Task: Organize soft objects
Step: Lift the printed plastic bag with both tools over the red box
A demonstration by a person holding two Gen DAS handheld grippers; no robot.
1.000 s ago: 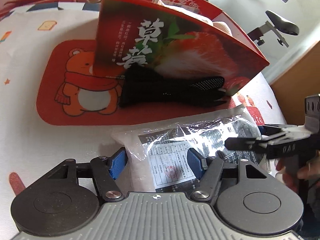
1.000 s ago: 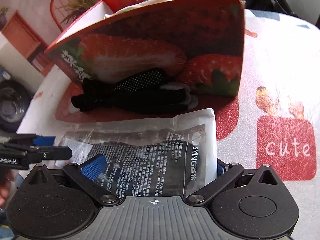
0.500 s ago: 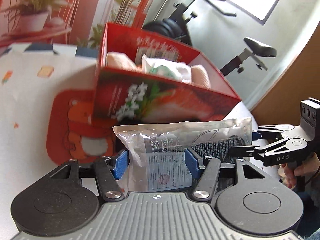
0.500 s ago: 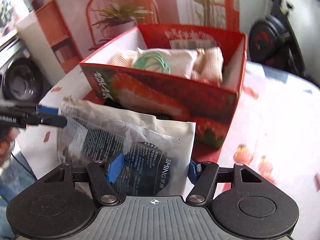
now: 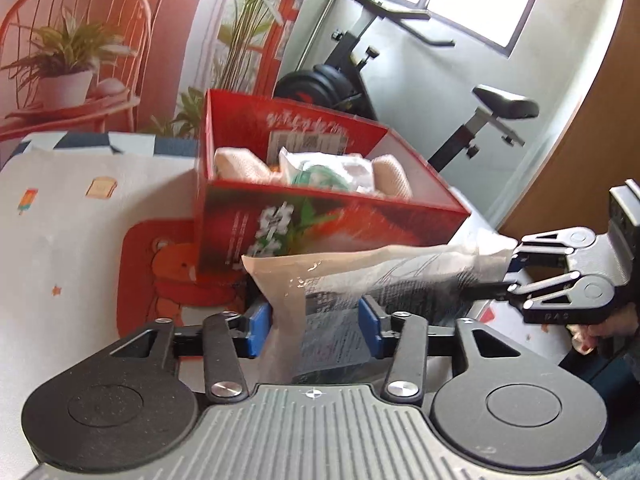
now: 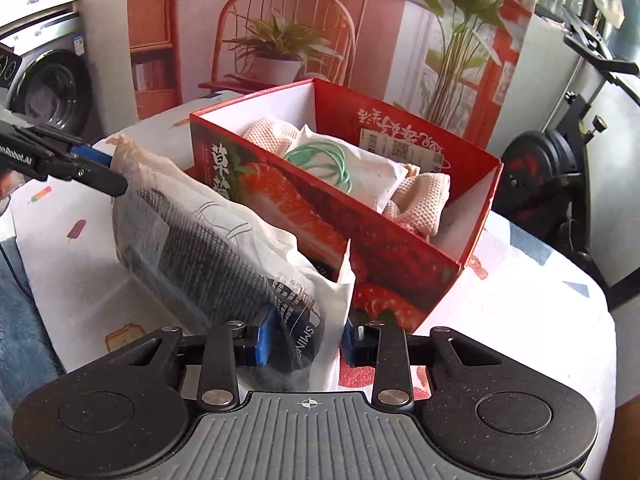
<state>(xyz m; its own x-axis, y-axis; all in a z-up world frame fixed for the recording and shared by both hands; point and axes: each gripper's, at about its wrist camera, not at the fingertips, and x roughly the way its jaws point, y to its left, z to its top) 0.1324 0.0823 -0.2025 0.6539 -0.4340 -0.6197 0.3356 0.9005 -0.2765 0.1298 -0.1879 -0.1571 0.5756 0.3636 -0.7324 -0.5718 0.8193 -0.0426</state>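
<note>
Both grippers hold one plastic packet (image 5: 352, 280) with dark contents, lifted above the table in front of the red strawberry box (image 5: 320, 224). My left gripper (image 5: 314, 320) is shut on one end; my right gripper (image 6: 304, 340) is shut on the other end of the packet (image 6: 208, 248). The right gripper also shows in the left wrist view (image 5: 508, 272), and the left gripper in the right wrist view (image 6: 108, 172). The box (image 6: 400, 264) holds two beige knitted cloths (image 6: 420, 200) and a white packet with green bands (image 6: 340, 168).
The table has a white patterned cloth (image 6: 520, 312) and an orange bear mat (image 5: 160, 276) under the box. An exercise bike (image 5: 400, 72) stands behind the table. A washing machine (image 6: 44, 92) is at the far left of the right wrist view.
Both grippers have lifted the packet off the table to about the height of the box's rim. The black gloves in front of the box are now hidden behind the packet.
</note>
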